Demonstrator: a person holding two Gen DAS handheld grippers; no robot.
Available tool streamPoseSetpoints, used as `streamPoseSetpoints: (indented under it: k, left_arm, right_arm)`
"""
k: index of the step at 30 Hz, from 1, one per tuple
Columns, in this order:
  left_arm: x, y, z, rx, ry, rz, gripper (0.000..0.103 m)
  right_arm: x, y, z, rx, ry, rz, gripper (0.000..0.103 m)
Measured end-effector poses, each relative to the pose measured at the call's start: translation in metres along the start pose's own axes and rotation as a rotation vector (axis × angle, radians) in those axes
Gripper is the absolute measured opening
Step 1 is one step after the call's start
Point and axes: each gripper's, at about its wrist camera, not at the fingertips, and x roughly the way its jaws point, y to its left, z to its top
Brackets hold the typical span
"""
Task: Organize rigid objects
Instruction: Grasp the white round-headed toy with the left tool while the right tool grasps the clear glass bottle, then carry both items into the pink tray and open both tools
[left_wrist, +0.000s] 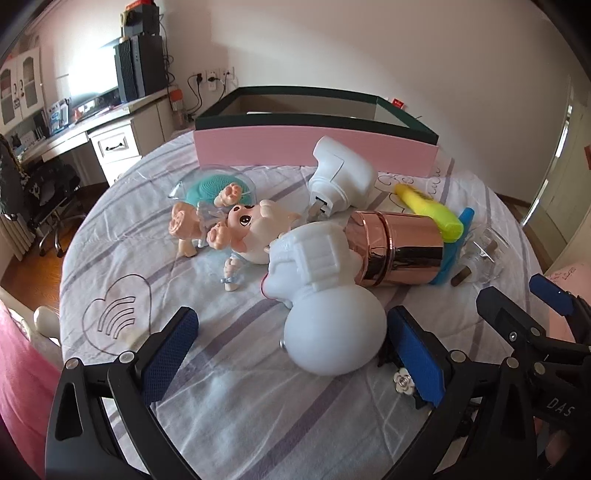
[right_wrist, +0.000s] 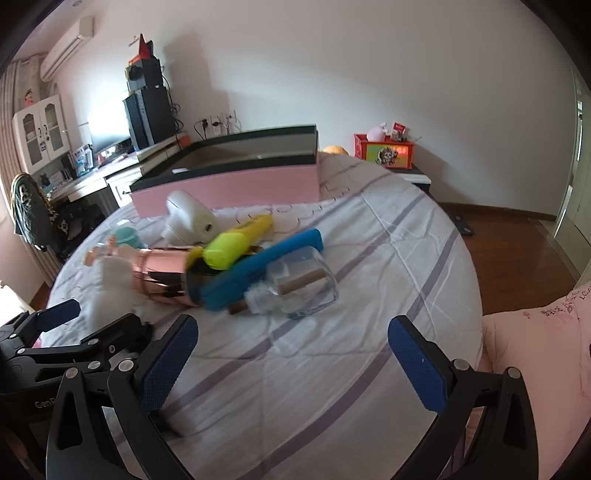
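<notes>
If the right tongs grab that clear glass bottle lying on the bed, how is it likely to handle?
The glass bottle looks thick-walled, so probably heavy for its size and stiff. Its smooth, glossy faces may slip against the pads. It lies on its side touching the blue bar, so lifting it could shift the pile. Its flat sides make rolling unlikely.

toys and bottles (left_wrist: 395, 247) heaped before open pink box (left_wrist: 314, 147).

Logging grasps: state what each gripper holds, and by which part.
Nothing. The left gripper is open around the white figurine's base, not clamped; the right gripper is open over bedsheet.
</notes>
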Motion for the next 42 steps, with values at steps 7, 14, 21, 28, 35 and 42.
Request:
streamPoseSetpoints:
  k: [7,14,21,28,35,42]
  left_arm:
    - [0.012,0.002,0.006,0.0,0.008,-0.029,0.094]
    - [0.01,-0.014,0.004,0.096,-0.022,-0.05,0.064]
    - [-0.001,-0.01,0.002,0.089,-0.029,-0.064,0.063]
    - [-0.028,-0.002,-0.002,0.083,-0.072,-0.093,0.063]
    - [-0.073,0.008,0.007,0.077,-0.185,-0.074,0.063]
    - [-0.135,0.02,0.019,0.069,-0.372,0.007,0.063]
  right_arm:
    - [0.027,-0.004,0.011,-0.023,0.046,-0.003,0.103]
    - [0.042,0.003,0.021,-0.099,0.107,0.021,0.093]
    - [0.038,0.006,0.019,-0.128,0.092,0.021,0.075]
    - [0.006,0.012,0.015,-0.084,0.029,0.092,0.075]
    - [-0.043,0.035,0.03,-0.106,-0.088,0.144,0.075]
    - [-0.089,0.062,0.048,-0.133,-0.232,0.161,0.076]
